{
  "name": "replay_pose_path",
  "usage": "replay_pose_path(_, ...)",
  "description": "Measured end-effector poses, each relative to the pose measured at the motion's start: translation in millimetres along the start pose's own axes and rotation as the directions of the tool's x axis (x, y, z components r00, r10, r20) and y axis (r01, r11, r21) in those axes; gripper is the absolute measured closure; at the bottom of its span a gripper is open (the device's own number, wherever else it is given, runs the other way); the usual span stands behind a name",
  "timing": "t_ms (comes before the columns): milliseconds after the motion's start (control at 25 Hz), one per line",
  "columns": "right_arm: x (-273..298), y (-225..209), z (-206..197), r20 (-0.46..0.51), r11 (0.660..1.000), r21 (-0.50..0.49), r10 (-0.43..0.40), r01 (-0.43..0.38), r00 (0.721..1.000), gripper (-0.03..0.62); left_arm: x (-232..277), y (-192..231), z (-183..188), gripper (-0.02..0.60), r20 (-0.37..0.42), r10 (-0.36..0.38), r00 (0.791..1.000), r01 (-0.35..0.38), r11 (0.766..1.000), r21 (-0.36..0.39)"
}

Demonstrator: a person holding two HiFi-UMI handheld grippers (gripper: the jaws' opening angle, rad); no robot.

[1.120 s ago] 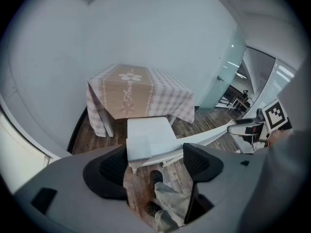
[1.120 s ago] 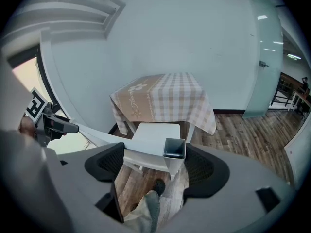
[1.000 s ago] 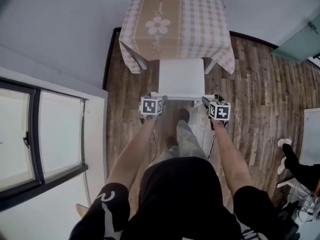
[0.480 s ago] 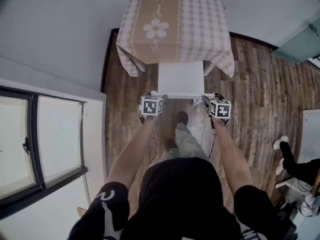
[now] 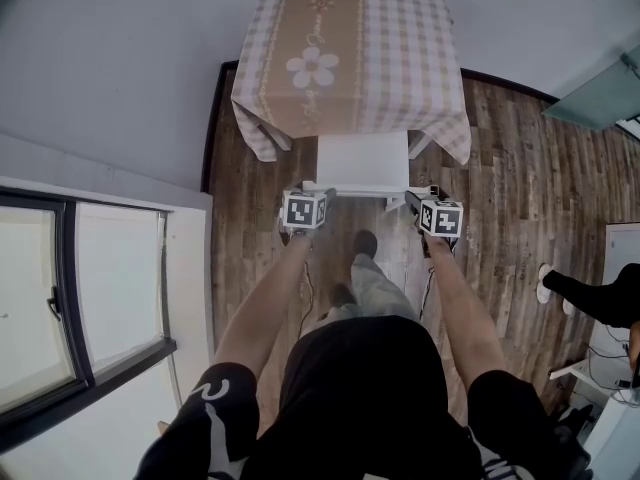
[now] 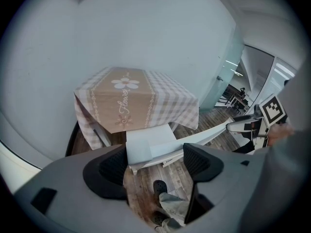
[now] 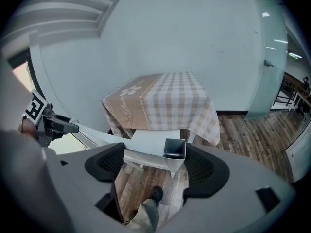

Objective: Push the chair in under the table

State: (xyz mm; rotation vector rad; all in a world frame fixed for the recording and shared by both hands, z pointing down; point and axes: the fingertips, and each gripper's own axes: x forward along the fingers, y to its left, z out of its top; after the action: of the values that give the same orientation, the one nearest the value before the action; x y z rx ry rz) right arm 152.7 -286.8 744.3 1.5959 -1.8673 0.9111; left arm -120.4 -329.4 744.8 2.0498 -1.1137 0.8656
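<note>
A table under a beige checked cloth with a flower print [image 5: 350,58] stands against the wall. A white chair [image 5: 362,158] has its seat partly under the table's near edge. My left gripper [image 5: 312,190] is at the left end of the chair's back rail and my right gripper [image 5: 415,198] at its right end. In the left gripper view the left gripper [image 6: 155,166] is open, and the rail's end [image 6: 138,149] lies between the jaws by the left pad. The right gripper [image 7: 150,166] is open too, with the hollow chair post [image 7: 174,149] by its right pad.
A window and white sill [image 5: 80,268] run along the left. The holder's legs and dark shoe [image 5: 365,240] are just behind the chair on the wood floor. Another person's leg [image 5: 590,293] shows at the right edge, and a glass door [image 5: 600,88] at far right.
The chair has slid further under the table, with less seat showing. Both grippers moved forward with it. The person at the right edge shifted their feet.
</note>
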Motion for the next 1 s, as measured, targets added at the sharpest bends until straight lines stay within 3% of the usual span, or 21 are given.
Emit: replay_pose_path(1000, 49.6, -20.8, 60.8, -0.001, 1.0, 0.013, 0.008, -0.008, 1.0, 0.19, 41.9, 22.1, 69.9, 0.216, -0.023, -0.001, 1.0, 0.002, 1.0, 0.006)
